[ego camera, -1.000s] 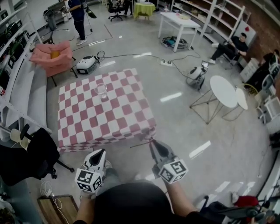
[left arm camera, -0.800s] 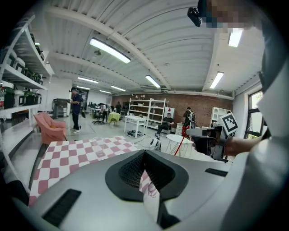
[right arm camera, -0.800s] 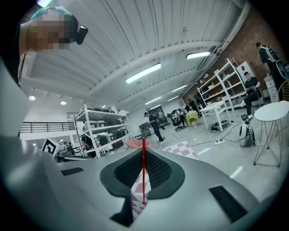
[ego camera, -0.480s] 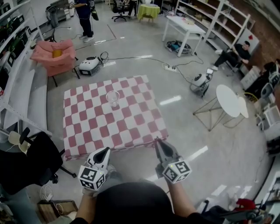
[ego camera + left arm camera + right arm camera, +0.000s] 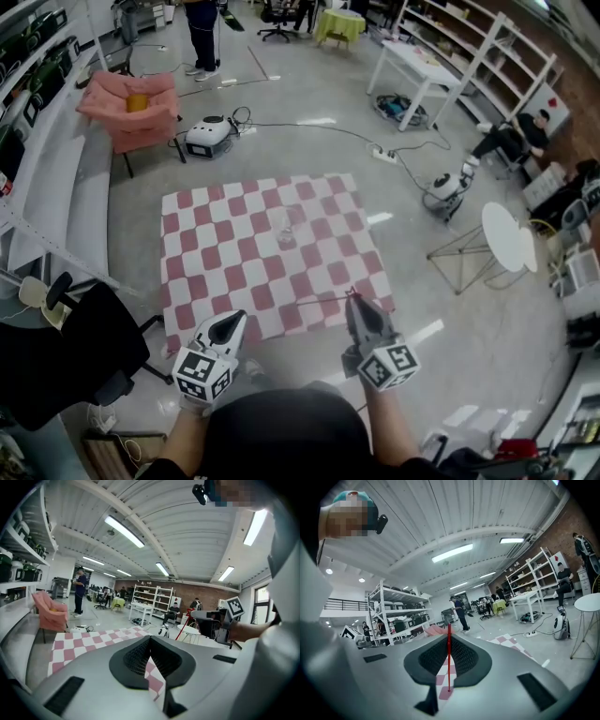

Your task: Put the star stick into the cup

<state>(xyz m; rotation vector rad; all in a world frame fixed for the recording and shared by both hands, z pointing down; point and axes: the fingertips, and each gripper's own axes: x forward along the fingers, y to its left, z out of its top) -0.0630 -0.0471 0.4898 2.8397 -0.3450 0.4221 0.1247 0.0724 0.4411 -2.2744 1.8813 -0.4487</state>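
Observation:
A clear cup (image 5: 286,228) stands near the middle of the red-and-white checkered table (image 5: 216,262). My right gripper (image 5: 353,300) is shut on the star stick (image 5: 317,302), a thin red rod that sticks out to the left over the table's near edge. In the right gripper view the stick (image 5: 449,660) stands upright between the closed jaws of that gripper (image 5: 449,639); no star end shows. My left gripper (image 5: 234,321) hovers at the table's near edge, left of the right one. Its jaws (image 5: 150,639) meet at the tips with nothing between them.
A black office chair (image 5: 80,347) stands left of the table, and a pink armchair (image 5: 131,103) behind it. A grey machine (image 5: 211,137) and cables lie on the floor beyond. A round white side table (image 5: 506,239) is at the right. People stand and sit far off.
Both grippers and the view have moved forward to the table. The right gripper's tip, still shut on the stick, now reaches over the near edge. The cup has not moved on the table.

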